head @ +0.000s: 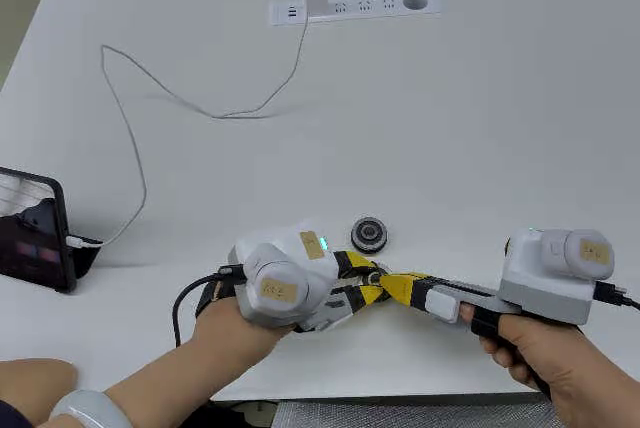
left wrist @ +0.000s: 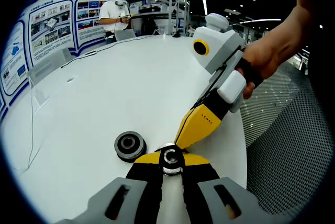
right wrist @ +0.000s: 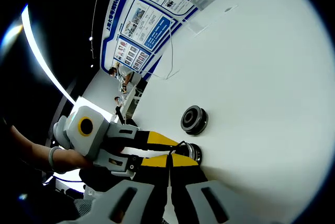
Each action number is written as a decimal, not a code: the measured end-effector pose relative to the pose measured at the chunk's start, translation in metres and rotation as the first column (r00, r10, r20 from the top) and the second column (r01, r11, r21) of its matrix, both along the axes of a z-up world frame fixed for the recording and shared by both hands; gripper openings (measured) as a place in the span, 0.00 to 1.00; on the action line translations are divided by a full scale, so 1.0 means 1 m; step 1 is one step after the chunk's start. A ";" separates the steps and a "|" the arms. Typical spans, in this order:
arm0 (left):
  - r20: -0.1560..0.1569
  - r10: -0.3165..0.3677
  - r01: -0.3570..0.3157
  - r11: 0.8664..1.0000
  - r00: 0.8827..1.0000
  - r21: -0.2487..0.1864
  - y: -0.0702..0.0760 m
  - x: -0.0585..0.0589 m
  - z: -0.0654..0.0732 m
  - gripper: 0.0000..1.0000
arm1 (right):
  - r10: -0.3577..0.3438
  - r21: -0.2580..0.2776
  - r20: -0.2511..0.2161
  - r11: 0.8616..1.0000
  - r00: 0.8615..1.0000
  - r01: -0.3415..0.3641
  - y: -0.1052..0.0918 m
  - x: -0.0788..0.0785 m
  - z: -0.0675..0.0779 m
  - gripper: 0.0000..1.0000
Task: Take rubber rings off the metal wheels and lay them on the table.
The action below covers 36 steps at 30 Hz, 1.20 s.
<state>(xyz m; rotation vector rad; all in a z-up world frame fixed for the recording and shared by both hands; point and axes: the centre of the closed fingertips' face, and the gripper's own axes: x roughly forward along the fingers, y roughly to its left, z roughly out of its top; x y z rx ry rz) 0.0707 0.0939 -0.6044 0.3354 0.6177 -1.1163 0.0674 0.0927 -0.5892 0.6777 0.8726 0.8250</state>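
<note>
My left gripper (head: 368, 279) (left wrist: 170, 163) is shut on a small metal wheel (head: 378, 271) (left wrist: 170, 156) just above the white table (head: 450, 128). My right gripper (head: 388, 283) (right wrist: 171, 157) comes in from the right with its jaws together at that wheel's (right wrist: 193, 152) edge. A thin black rubber ring (right wrist: 178, 146) appears pinched at its tips. In the left gripper view the right gripper's yellow jaw touches the wheel from the upper right. A second wheel (head: 369, 234) (left wrist: 130, 145) (right wrist: 194, 119), with its black ring on, lies flat just beyond.
A dark tablet (head: 35, 233) stands at the left edge, with a white cable (head: 130, 138) running to a power strip (head: 355, 6) at the far side. The table's front edge lies just under both hands. A person (left wrist: 116, 12) stands far behind.
</note>
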 end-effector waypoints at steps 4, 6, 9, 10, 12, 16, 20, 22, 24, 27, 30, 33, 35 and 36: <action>0.003 0.000 0.000 1.000 1.000 -0.005 -0.001 0.000 0.001 0.14 | -0.012 -0.010 -0.004 1.000 1.000 0.012 -0.001 0.001 -0.003 0.01; 0.003 -0.004 0.004 1.000 1.000 -0.007 -0.001 -0.001 0.001 0.14 | -0.013 -0.013 -0.004 1.000 1.000 0.013 -0.002 0.001 -0.003 0.01; 0.010 -0.008 0.008 1.000 1.000 -0.007 -0.001 -0.002 0.003 0.16 | -0.018 -0.029 -0.004 0.999 1.000 0.018 -0.004 0.002 -0.007 0.02; 0.014 -0.007 0.007 1.000 1.000 -0.007 -0.001 -0.001 0.003 0.17 | -0.019 -0.032 -0.005 0.999 1.000 0.019 -0.005 0.002 -0.008 0.02; 0.015 -0.008 0.008 1.000 1.000 -0.023 -0.001 -0.001 0.007 0.18 | -0.023 -0.035 -0.005 0.999 1.000 0.023 -0.006 0.003 -0.008 0.02; 0.021 -0.006 0.007 1.000 1.000 -0.030 0.000 -0.001 0.010 0.19 | -0.026 -0.041 -0.007 0.999 1.000 0.026 -0.007 0.004 -0.009 0.02; 0.027 -0.006 0.007 0.999 1.000 -0.035 0.001 -0.002 0.012 0.20 | -0.027 -0.041 -0.007 0.999 1.000 0.026 -0.006 0.004 -0.009 0.02; 0.034 -0.006 0.007 0.999 0.999 -0.045 0.001 -0.004 0.015 0.20 | -0.030 -0.040 -0.008 0.999 1.000 0.029 -0.007 0.004 -0.009 0.02; 0.047 -0.003 0.006 0.998 0.999 -0.056 0.001 -0.005 0.019 0.21 | -0.029 -0.043 -0.007 0.999 1.000 0.029 -0.007 0.004 -0.009 0.02; 0.063 0.004 0.000 0.998 0.998 -0.060 0.004 -0.005 0.022 0.23 | -0.028 -0.043 -0.008 0.999 1.000 0.028 -0.007 0.004 -0.009 0.02; 0.060 0.016 -0.013 0.999 0.998 -0.052 0.008 -0.004 0.020 0.25 | -0.027 -0.042 -0.009 0.999 1.000 0.027 -0.006 0.003 -0.009 0.02; 0.057 0.022 -0.019 0.999 0.998 -0.043 0.012 -0.004 0.017 0.27 | -0.028 -0.039 -0.008 0.999 1.000 0.027 -0.005 0.003 -0.008 0.02; 0.050 0.028 -0.026 0.999 0.998 -0.038 0.015 -0.004 0.015 0.30 | -0.027 -0.038 -0.008 0.999 1.000 0.026 -0.004 0.002 -0.008 0.02; 0.048 0.028 -0.026 0.999 0.998 -0.038 0.015 -0.004 0.015 0.30 | -0.026 -0.037 -0.008 0.999 1.000 0.025 -0.004 0.002 -0.008 0.02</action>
